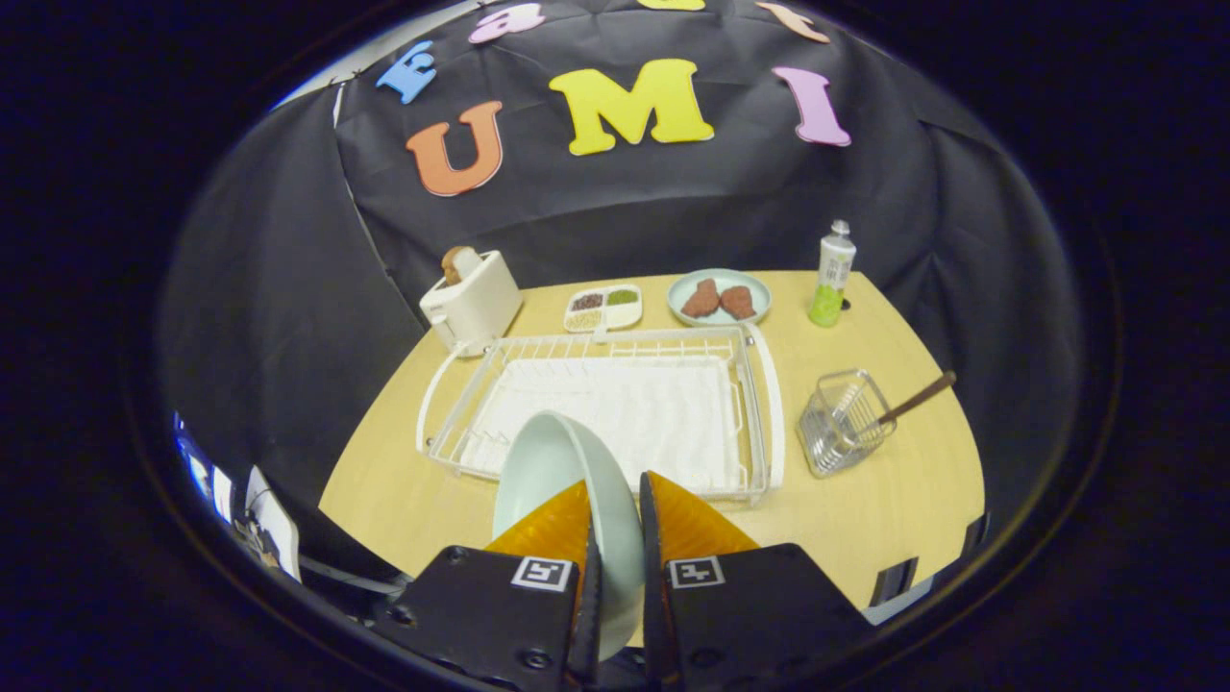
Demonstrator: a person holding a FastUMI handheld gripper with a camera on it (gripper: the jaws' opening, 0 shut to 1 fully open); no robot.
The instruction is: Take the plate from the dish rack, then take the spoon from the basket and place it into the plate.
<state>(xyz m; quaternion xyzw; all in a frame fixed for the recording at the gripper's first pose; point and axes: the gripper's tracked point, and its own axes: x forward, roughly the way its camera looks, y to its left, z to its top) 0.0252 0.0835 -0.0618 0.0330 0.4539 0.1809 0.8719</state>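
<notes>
Plate [567, 481] clamped on edge between hand-held gripper [615, 519] fingers, dish rack [759, 404] just beyond, spoon [913, 399] in basket [846, 423] ahead-right on desk [903, 500].

gripper [615, 524] clamping plate [562, 481], above dish rack [759, 404]

Path ahead: we see the white wire dish rack [615, 404] blocking.
Open room: bare wooden tabletop [865, 500] before the tilted wire basket [844, 423].
</notes>
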